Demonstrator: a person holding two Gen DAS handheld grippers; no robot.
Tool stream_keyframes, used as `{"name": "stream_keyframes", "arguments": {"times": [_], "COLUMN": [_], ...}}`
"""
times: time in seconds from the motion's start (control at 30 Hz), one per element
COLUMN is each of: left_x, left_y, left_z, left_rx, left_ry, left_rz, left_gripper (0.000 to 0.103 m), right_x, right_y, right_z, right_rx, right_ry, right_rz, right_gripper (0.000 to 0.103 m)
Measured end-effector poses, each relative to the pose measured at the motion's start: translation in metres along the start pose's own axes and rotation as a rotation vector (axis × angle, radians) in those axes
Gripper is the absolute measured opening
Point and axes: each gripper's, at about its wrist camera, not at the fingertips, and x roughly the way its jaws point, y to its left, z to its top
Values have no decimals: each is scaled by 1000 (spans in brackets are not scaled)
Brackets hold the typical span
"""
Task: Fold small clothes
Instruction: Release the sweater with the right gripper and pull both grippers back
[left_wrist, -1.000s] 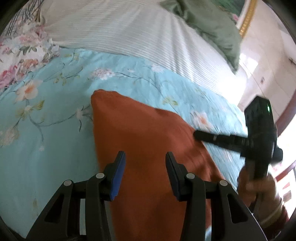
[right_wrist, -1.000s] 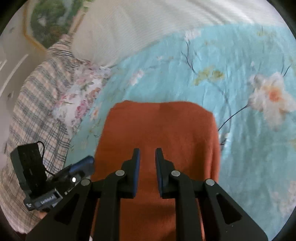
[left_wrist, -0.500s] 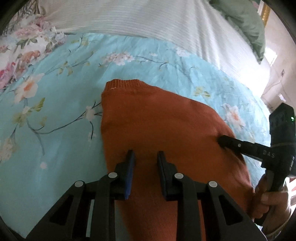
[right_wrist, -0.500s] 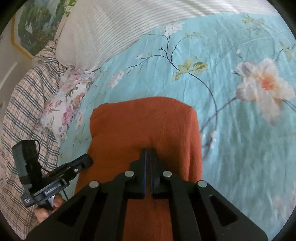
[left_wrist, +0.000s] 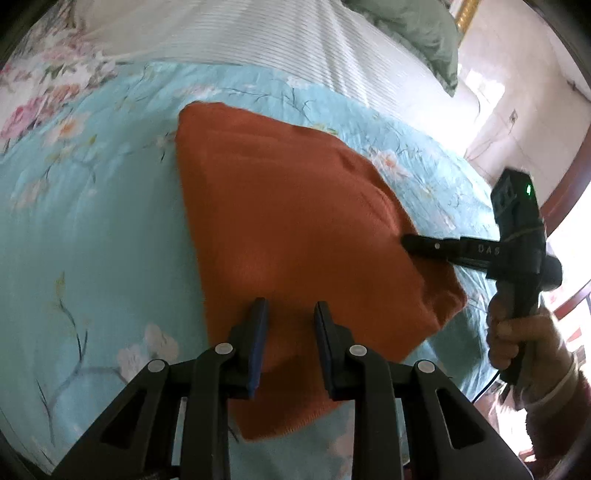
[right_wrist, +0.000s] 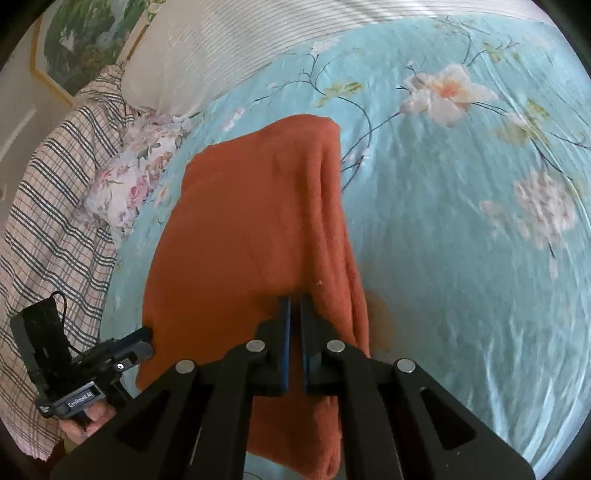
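My right tool (right_wrist: 294, 306) pinched the soft, limp rust-orange knitted garment (right_wrist: 258, 221) at its near edge, my left tool (left_wrist: 288, 314) narrowly gripping alongside.

A bedroom in a home: a bed fills both views, spread with a light-blue floral sheet (right_wrist: 461, 229). A white striped pillow (left_wrist: 236, 33) lies across the top, a checked blanket (right_wrist: 55, 192) at left, and a framed picture (right_wrist: 77, 40) (upper left) hangs on the wall.
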Motion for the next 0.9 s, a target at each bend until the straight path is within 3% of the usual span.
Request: {"name": "stream_keyframes", "arguments": {"times": [0.13, 0.23, 0.3, 0.53, 0.6, 0.63, 0.67, 0.7, 0.9], "left_x": [-8, -14, -11, -7, -13, -18, -22, -26, -49], "left_y": [-5, -11, -12, -12, -11, -11, -11, -11, -12], "left_z": [-5, -10, -14, -18, -18, -19, -20, -21, -37], "left_rx": [-11, -1, 5, 3, -8, -15, -20, -23, -27], "left_ry": [-8, -12, -5, 5, 3, -2, -8, -13, -42], "left_rz": [23, 31, 52, 92, 85, 84, 90, 98, 170], "left_gripper": [26, 32, 34, 34, 34, 35, 39, 45, 63], "right_x": [-15, -20, -12, -18, -27, -32, -36, -41, -58], "right_y": [13, 20, 14, 16, 20, 22, 25, 28, 42], "right_z": [-5, -15, -22, -27, -30, -32, -35, -38, -65], "right_rx": [-35, -73, -85, -62, -67, -71, -76, -85, -127], "right_ry": [-33, -25, -5, -19, -30, -37, -43, -50, -57], "right_rz": [-30, -21, -66, -63, -62, -61, -61, -65, -95], "right_gripper": [6, 15, 15, 17, 26, 37, 46, 47, 49]}}
